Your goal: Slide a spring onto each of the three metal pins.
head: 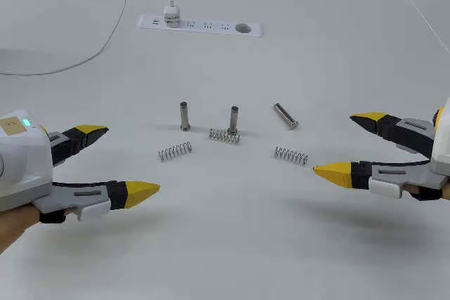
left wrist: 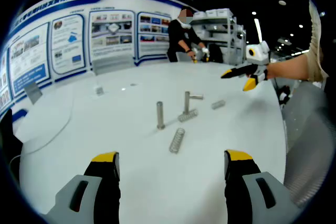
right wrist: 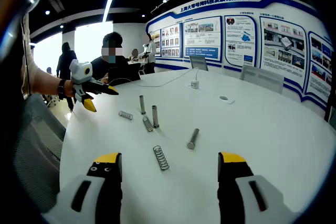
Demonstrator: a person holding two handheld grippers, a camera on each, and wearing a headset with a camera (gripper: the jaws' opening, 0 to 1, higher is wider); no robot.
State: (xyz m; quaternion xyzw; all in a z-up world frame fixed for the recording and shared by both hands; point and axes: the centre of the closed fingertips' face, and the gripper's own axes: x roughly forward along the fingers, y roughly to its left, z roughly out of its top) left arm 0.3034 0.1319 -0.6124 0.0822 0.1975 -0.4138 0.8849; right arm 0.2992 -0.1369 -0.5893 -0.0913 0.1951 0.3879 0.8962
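Two metal pins stand upright on the white table: the left pin and the middle pin. A third pin lies on its side. Three springs lie flat: a left spring, one at the middle pin's base, and a right spring. My left gripper is open at the near left, empty. My right gripper is open at the right, empty.
A white power strip with a plugged charger and its cable lies at the table's far side. People stand beyond the table. Bare tabletop lies between the grippers and the parts.
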